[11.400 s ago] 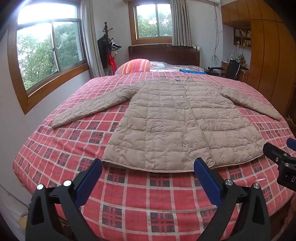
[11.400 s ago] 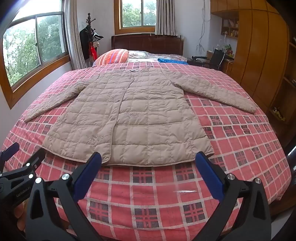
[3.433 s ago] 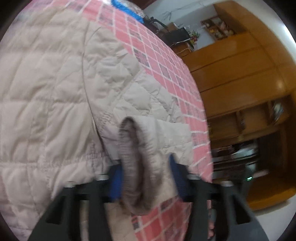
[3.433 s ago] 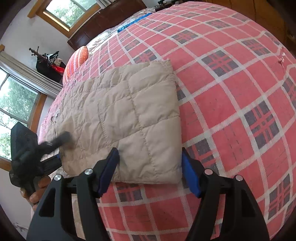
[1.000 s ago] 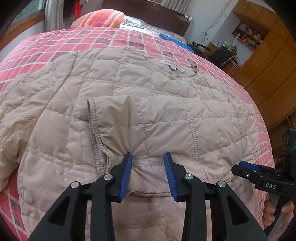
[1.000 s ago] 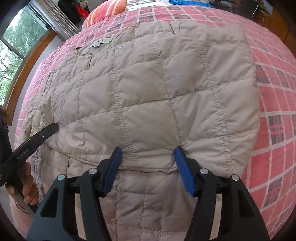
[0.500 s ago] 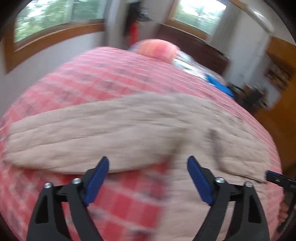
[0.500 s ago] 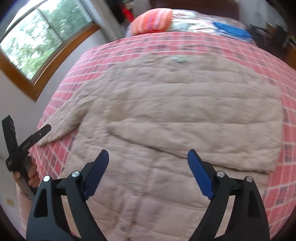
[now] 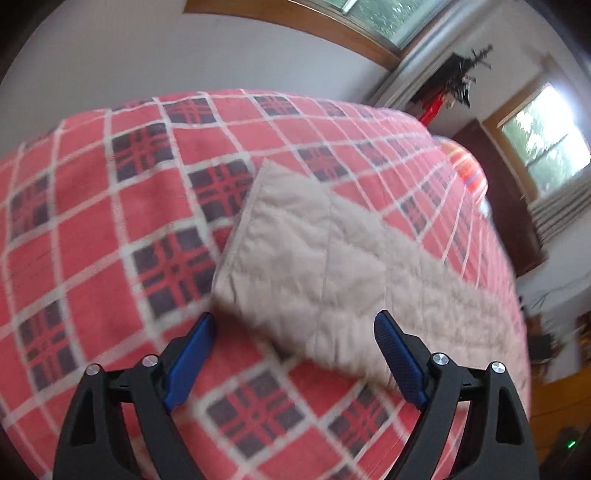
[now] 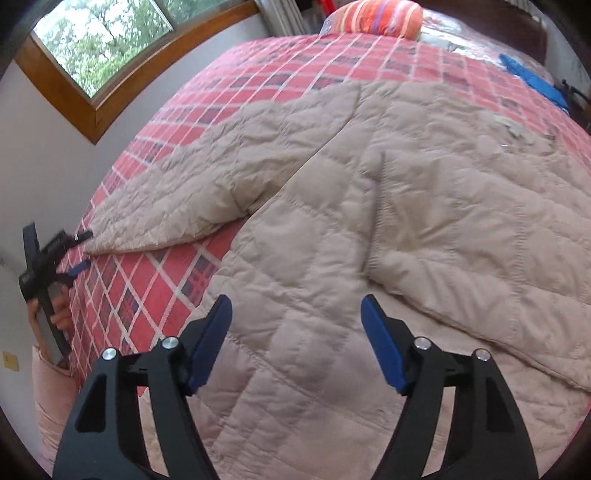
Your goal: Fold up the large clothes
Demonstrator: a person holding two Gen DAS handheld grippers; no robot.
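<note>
A beige quilted jacket (image 10: 424, 192) lies flat on the bed, its right sleeve (image 10: 480, 295) folded across the body. The left sleeve (image 10: 207, 184) stretches out to the left over the red plaid cover. In the left wrist view the sleeve's cuff end (image 9: 295, 251) lies just ahead of my left gripper (image 9: 293, 320), which is open and holds nothing. The right wrist view shows that same left gripper (image 10: 79, 251) at the bed's left edge beside the cuff tip. My right gripper (image 10: 295, 302) hangs open over the jacket's body below the armpit.
The red plaid bed cover (image 9: 140, 229) drops off at the bed's left edge near a white wall (image 10: 33, 155). A striped orange pillow (image 10: 376, 16) and a blue item (image 10: 532, 81) lie at the head. Wood-framed windows (image 10: 96, 40) and a coat rack (image 9: 458, 77) stand beyond.
My left gripper has swung down to the bed's left edge, close to the cuff. My right gripper has moved nearer the jacket's left side. Both remain open.
</note>
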